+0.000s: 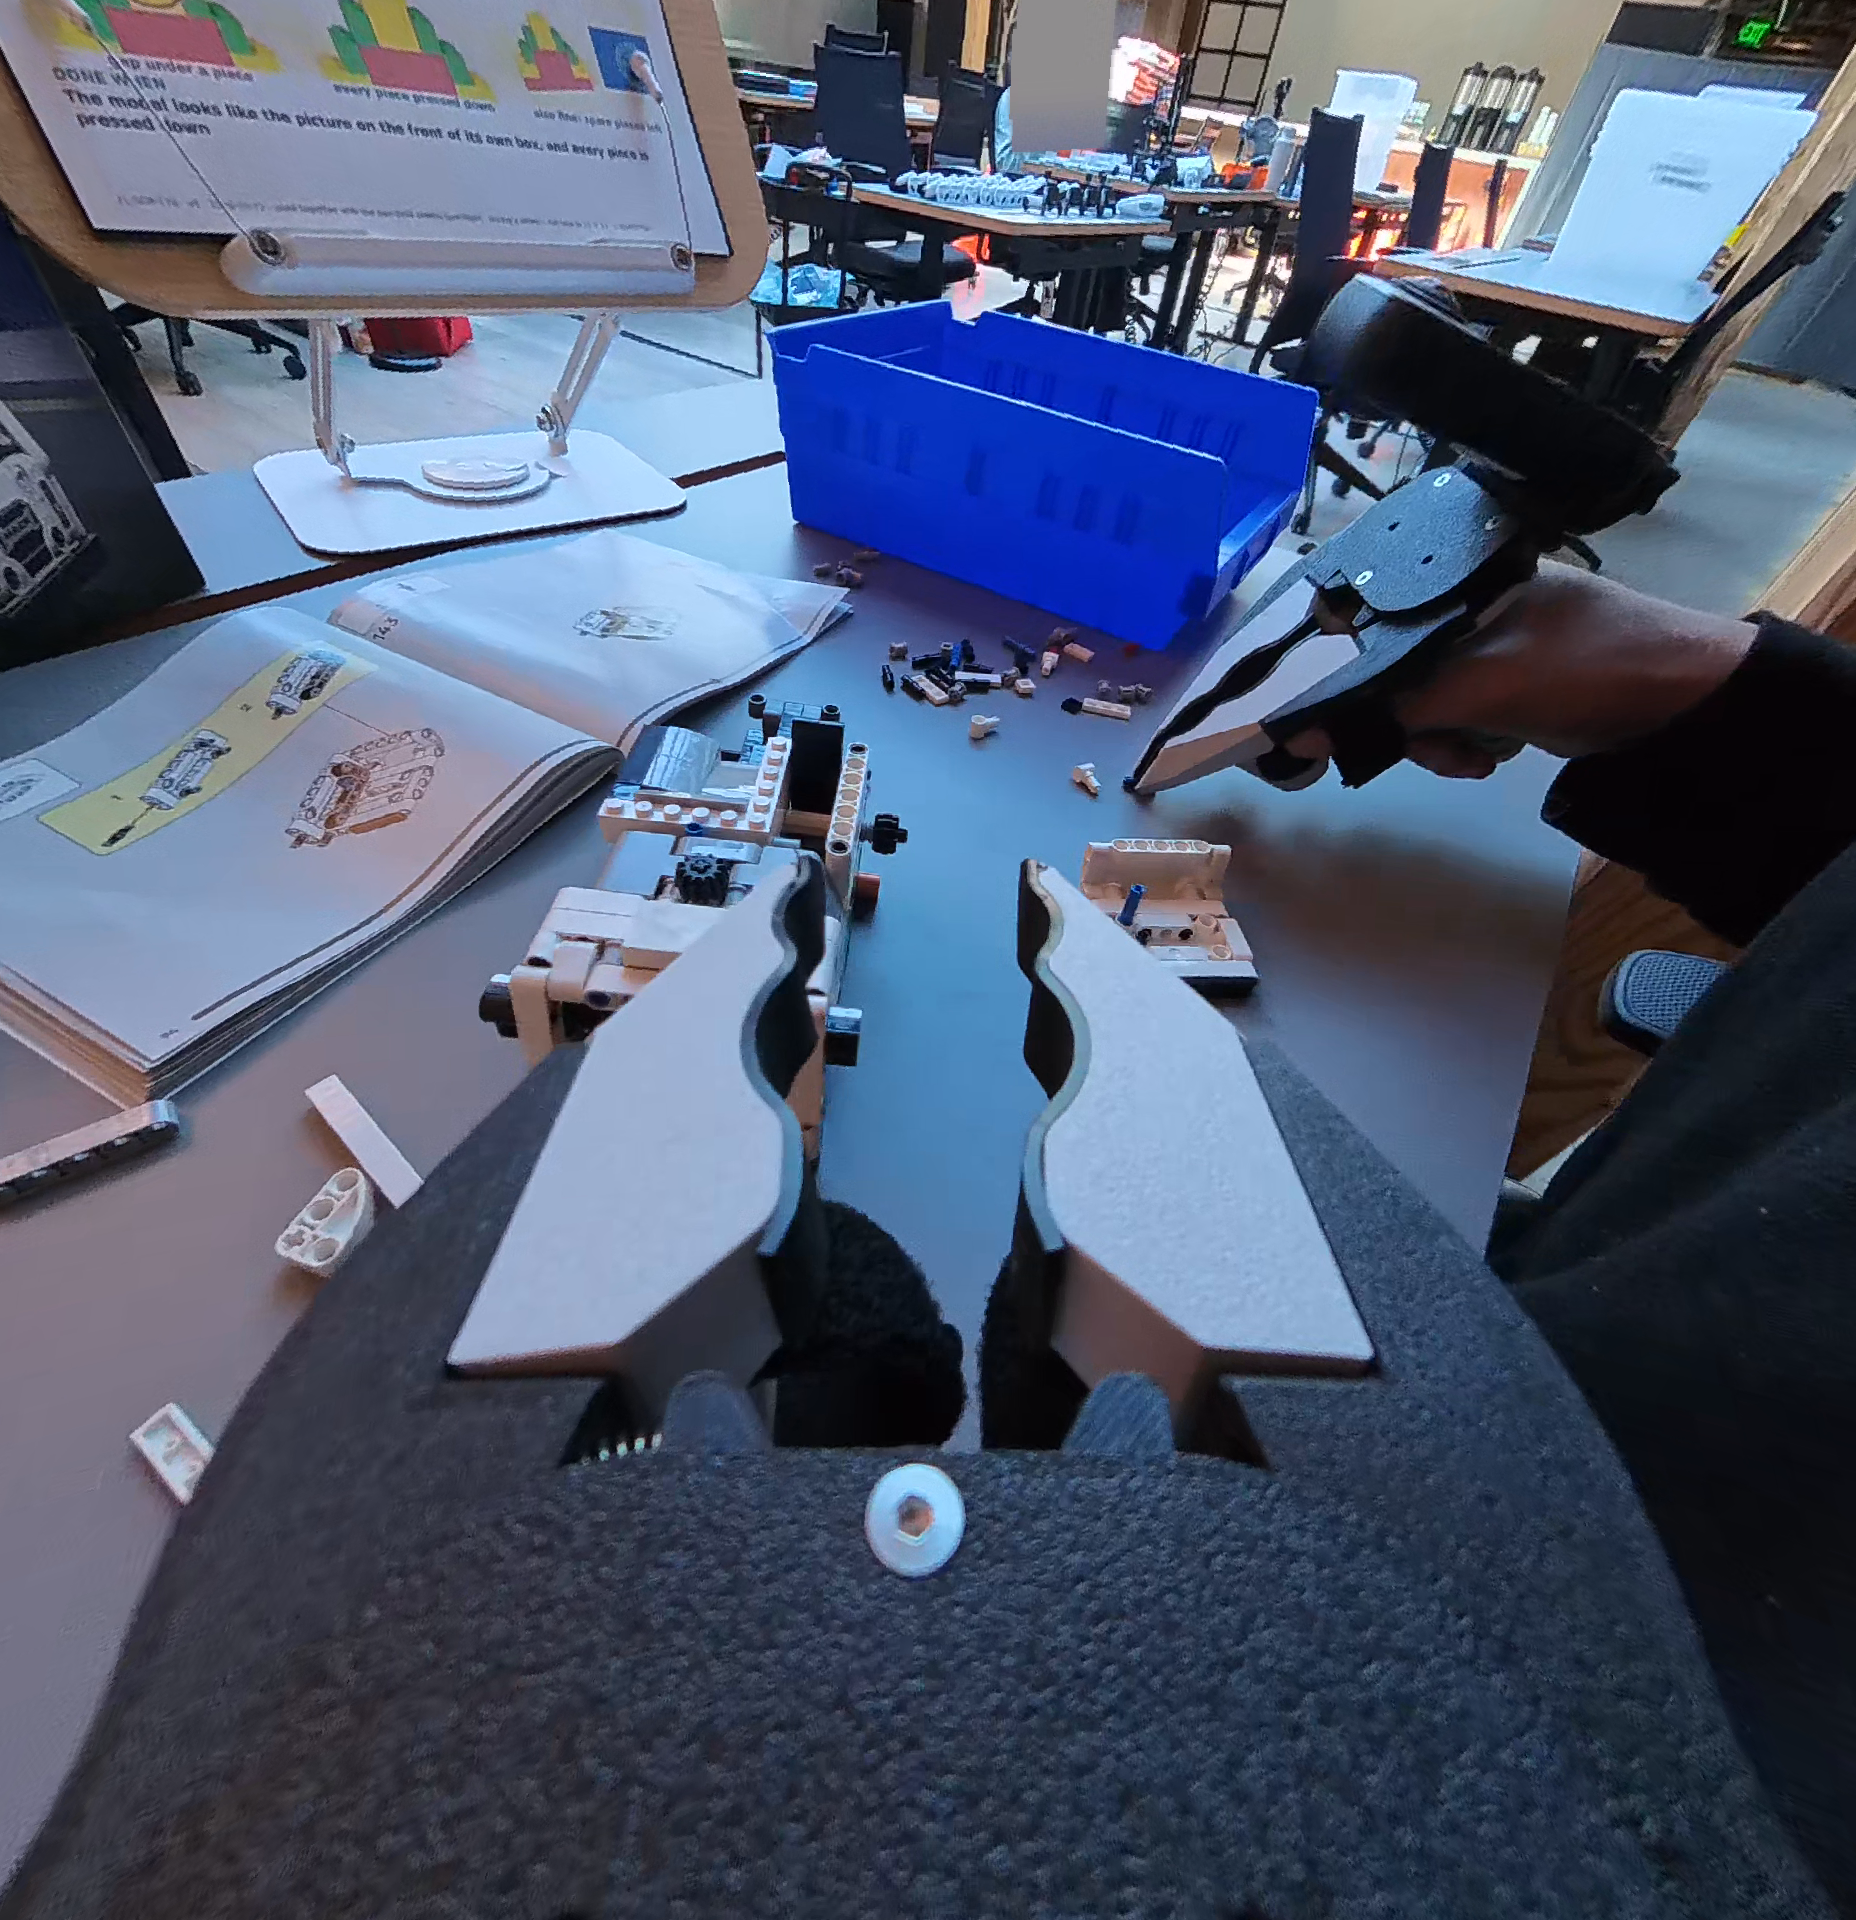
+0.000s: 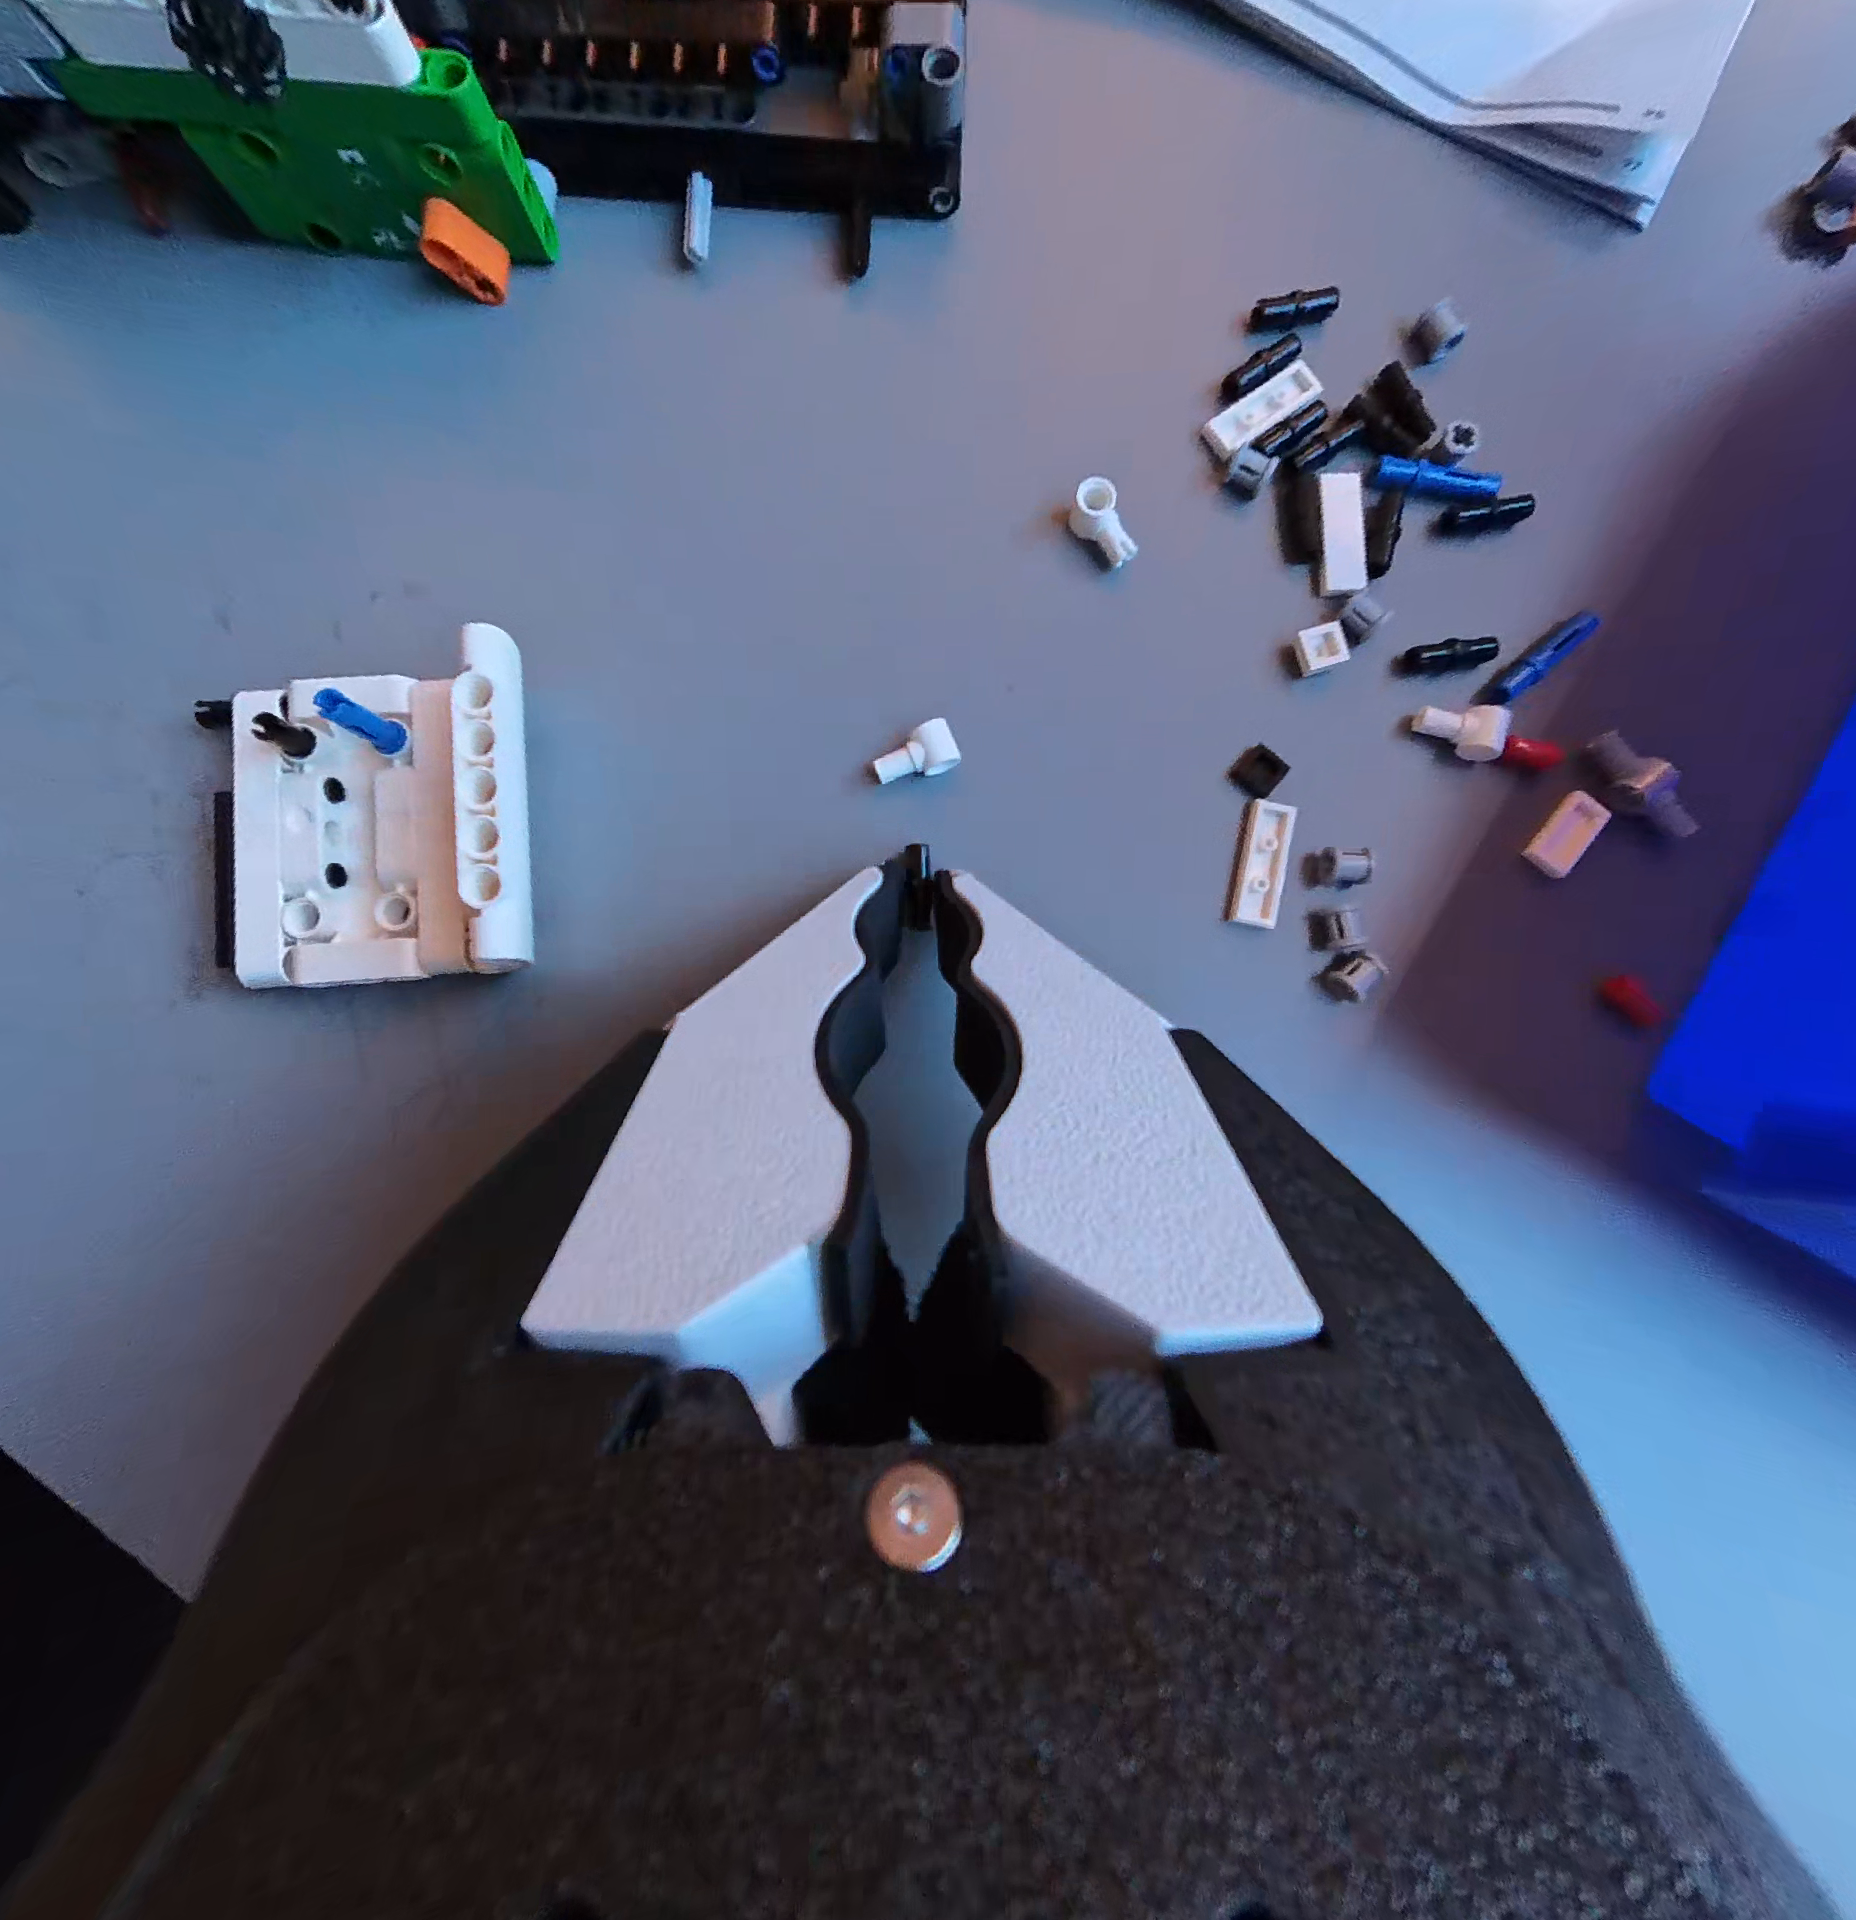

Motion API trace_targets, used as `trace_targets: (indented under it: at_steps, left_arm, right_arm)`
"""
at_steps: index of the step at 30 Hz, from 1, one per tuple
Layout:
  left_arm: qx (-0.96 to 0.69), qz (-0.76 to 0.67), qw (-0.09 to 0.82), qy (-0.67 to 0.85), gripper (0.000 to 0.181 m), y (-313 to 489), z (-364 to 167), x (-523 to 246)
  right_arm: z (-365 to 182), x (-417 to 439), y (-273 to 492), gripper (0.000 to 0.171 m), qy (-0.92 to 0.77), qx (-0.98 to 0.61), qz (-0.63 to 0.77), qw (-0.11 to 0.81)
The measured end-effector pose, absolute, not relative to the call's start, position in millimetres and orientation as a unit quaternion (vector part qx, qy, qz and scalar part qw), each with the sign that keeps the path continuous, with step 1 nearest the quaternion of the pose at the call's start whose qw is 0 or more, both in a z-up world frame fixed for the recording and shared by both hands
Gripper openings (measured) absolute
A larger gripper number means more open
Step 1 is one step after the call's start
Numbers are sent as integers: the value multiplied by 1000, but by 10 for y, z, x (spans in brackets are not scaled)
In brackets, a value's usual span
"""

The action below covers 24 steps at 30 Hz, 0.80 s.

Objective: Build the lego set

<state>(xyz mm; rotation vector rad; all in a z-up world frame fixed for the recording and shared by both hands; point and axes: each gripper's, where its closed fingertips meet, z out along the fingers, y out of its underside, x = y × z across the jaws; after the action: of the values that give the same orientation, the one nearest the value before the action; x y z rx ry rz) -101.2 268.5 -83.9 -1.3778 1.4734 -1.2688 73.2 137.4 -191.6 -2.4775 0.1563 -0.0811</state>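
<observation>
My left gripper [image 1: 919, 883] is open and empty, low over the dark table, between the half-built white and black vehicle model [image 1: 716, 862] on its left and a small white sub-assembly [image 1: 1173, 904] on its right. My right gripper [image 2: 916, 878] is shut on a small black pin [image 2: 915, 868] held at its tips just above the table; it also shows in the left wrist view [image 1: 1137, 784]. The white sub-assembly [image 2: 378, 821], with a blue pin and black pins in it, lies to its left. A white connector [image 2: 919, 753] lies just ahead of the tips.
A scatter of small loose pins and plates [image 2: 1350, 499] lies to the right, beside the blue bin [image 1: 1028, 468]. The open instruction book [image 1: 280, 790] lies at left, with a document stand [image 1: 467, 488] behind. Loose beams and white parts [image 1: 321, 1216] lie at the near left. Some 25 cm of space lies between my two pairs of fingers.
</observation>
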Motion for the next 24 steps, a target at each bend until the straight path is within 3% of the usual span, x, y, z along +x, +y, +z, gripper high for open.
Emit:
trace_targets:
  at_steps: [3,9,14,24]
  left_arm:
    - [-540,-493,371,573,36,2679,-844,-1037]
    - [-538,-498,377,567,36,2666,-801,-1042]
    - [-537,-479,389,575,36,2682,-802,-1060]
    - [-539,-488,382,571,36,2742,-800,-1018]
  right_arm:
    - [-1867,741,1382,17,60,-941,-26,332]
    - [-1543,1487,1751,20,165,-890,-96,413]
    - [-1763,1898,1886,23,256,-877,-100,393]
    - [-1894,1937,1985,18,247,-892,-104,364]
